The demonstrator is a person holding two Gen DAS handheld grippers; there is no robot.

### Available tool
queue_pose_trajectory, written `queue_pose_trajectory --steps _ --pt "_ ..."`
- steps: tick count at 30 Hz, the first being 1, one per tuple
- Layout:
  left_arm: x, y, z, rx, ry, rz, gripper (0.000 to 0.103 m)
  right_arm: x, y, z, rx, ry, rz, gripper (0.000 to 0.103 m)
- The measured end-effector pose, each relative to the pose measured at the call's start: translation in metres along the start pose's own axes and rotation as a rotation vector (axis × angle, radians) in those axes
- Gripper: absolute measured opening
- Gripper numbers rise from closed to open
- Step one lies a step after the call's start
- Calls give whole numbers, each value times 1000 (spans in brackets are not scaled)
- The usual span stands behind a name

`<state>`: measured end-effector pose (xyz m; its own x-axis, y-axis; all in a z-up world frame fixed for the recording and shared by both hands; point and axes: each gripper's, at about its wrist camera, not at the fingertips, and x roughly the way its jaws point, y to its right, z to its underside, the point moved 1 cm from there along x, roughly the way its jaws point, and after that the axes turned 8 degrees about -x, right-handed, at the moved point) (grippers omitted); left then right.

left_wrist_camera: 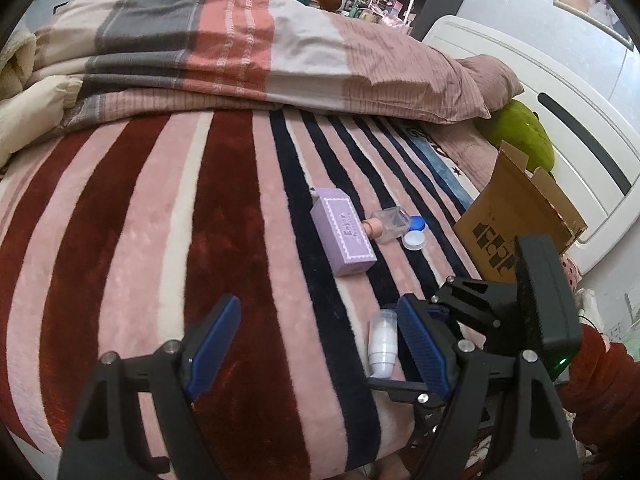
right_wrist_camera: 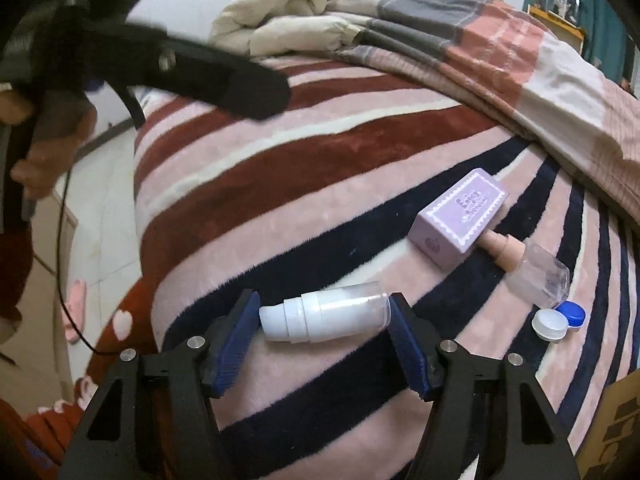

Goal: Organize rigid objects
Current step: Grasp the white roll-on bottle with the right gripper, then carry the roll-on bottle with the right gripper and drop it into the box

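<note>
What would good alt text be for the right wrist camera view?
The open right gripper straddles a white pump bottle lying on a striped blanket. Beyond lie a purple box, a clear bottle and a contact lens case.

1. The left wrist view sits low over the striped blanket (left_wrist_camera: pixel 132 240), looking along its own fingers (left_wrist_camera: pixel 212 340) toward the folded quilt (left_wrist_camera: pixel 224 40) and the headboard (left_wrist_camera: pixel 560 120) at right.
2. The right wrist view is very near the bed, looking across the blanket (right_wrist_camera: pixel 280 168) from the side, with its own fingers (right_wrist_camera: pixel 236 340) at the bottom edge and the floor (right_wrist_camera: pixel 104 208) at left.
3. Both views share the white pump bottle (left_wrist_camera: pixel 383 342) (right_wrist_camera: pixel 324 316), purple box (left_wrist_camera: pixel 344 236) (right_wrist_camera: pixel 460 220), clear bottle (left_wrist_camera: pixel 386 226) (right_wrist_camera: pixel 540 276), lens case (left_wrist_camera: pixel 415 232) (right_wrist_camera: pixel 556 320) and cardboard box (left_wrist_camera: pixel 516 220) (right_wrist_camera: pixel 616 432).
4. Each view catches the other gripper: the right gripper (left_wrist_camera: pixel 480 320) shows in the left view, the left gripper (right_wrist_camera: pixel 192 76) in the right view.
</note>
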<state>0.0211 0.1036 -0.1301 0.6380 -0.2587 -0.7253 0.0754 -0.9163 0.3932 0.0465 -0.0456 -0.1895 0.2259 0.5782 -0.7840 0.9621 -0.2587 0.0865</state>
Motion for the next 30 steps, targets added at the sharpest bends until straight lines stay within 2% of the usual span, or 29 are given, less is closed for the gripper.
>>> queue_pose_trajectory --steps 5,9,11,13,15,19,23,30 --pt "5 24 -7 31 -31 70 78 -38 7 -11 7 89 28 62" --pt "8 62 -22 77 -53 165 78 -78 12 -22 -17 168 84 62" --pt "8 81 -30 101 -59 214 74 -98 17 -25 -14 200 110 62" --pt "8 102 -40 129 -68 255 59 -119 24 -24 3 235 158 62" --pt "9 124 -49 163 -71 269 51 -135 32 -23 13 259 193 62" --pt "16 168 -62 244 -79 301 21 -161 54 -17 50 267 272 62" --pt "27 213 -73 325 -79 287 21 -186 81 -2 105 269 324 61" --pt "63 280 -88 404 -154 351 22 -222 123 32 225 230 394 61"
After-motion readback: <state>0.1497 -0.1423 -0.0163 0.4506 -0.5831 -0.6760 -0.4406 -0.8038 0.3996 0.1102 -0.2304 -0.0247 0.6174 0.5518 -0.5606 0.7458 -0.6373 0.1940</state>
